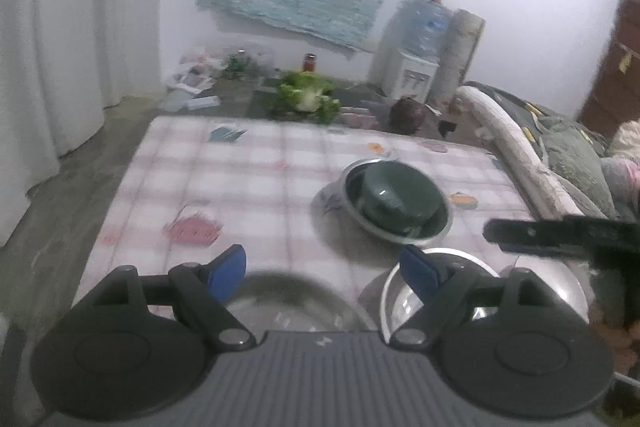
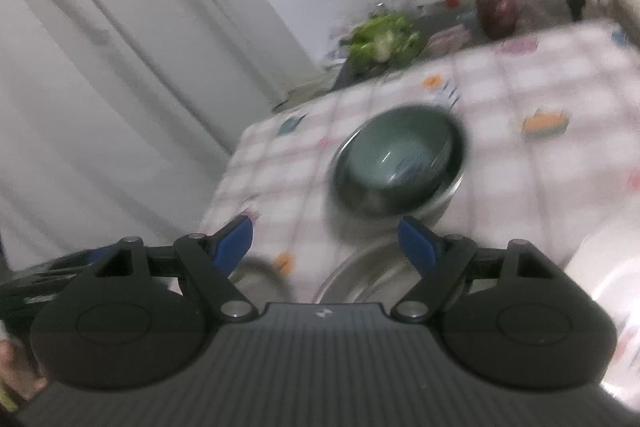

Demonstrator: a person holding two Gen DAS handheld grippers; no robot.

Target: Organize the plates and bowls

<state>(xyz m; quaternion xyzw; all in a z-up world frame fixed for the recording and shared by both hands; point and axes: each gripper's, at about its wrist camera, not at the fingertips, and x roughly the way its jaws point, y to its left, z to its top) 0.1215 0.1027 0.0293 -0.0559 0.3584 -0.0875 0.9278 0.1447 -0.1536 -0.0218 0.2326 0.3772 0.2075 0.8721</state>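
A dark green bowl [image 1: 394, 197] sits nested inside a steel bowl [image 1: 424, 231] on the checked tablecloth [image 1: 240, 179]. Two more steel bowls lie near me: one [image 1: 288, 301] under my left gripper [image 1: 324, 267], one [image 1: 480, 287] to its right. The left gripper is open and empty above them. In the right wrist view, blurred, the green bowl [image 2: 396, 151] rests in its steel bowl [image 2: 444, 199], and another steel bowl's rim [image 2: 360, 275] lies just below my right gripper [image 2: 326, 241], which is open and empty. The right gripper's black body [image 1: 560, 233] shows in the left view.
White curtains [image 1: 52, 47] hang at the left. Beyond the table's far edge lie lettuce [image 1: 308, 95], a red jar [image 1: 309, 62], a dark round pot [image 1: 408, 115] and a water dispenser [image 1: 416, 59]. Bedding [image 1: 560, 155] borders the table on the right.
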